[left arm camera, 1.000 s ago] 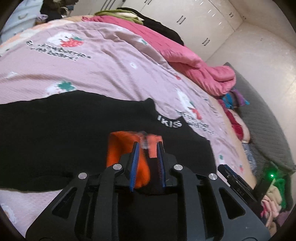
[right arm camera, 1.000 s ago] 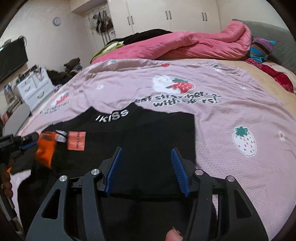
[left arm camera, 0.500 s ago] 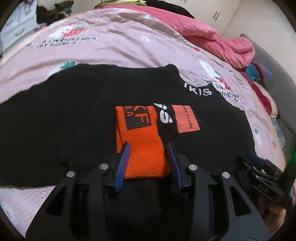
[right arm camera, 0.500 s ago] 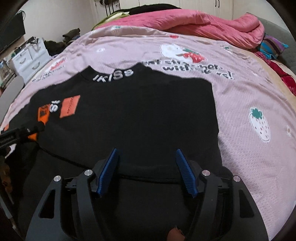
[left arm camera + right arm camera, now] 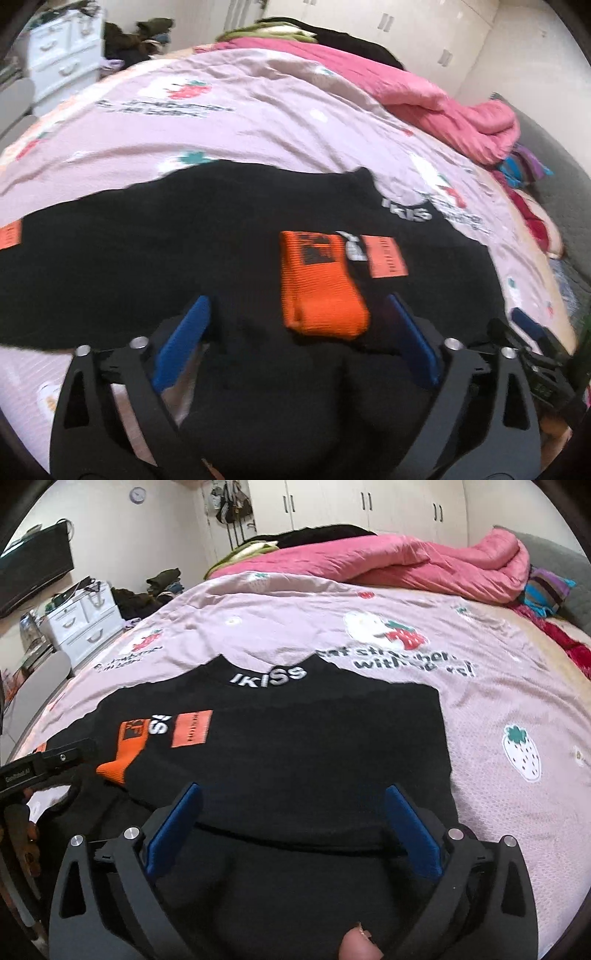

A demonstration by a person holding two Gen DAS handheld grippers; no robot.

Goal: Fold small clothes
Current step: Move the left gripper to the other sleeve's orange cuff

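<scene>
Black knit, the sweater [image 5: 295,746] lies flat on the pink strawberry-print bedspread [image 5: 498,701], its collar pointing away from the right wrist camera toward the pink quilt [image 5: 406,565] — long axis running from hem to collar. One sleeve is folded across the chest, its orange cuff [image 5: 321,288] lying nearer the hem. Left gripper [image 5: 295,332] hangs just above the cloth with jaws spread wide, holding nothing; right gripper [image 5: 291,812] likewise gapes empty over the hem.
</scene>
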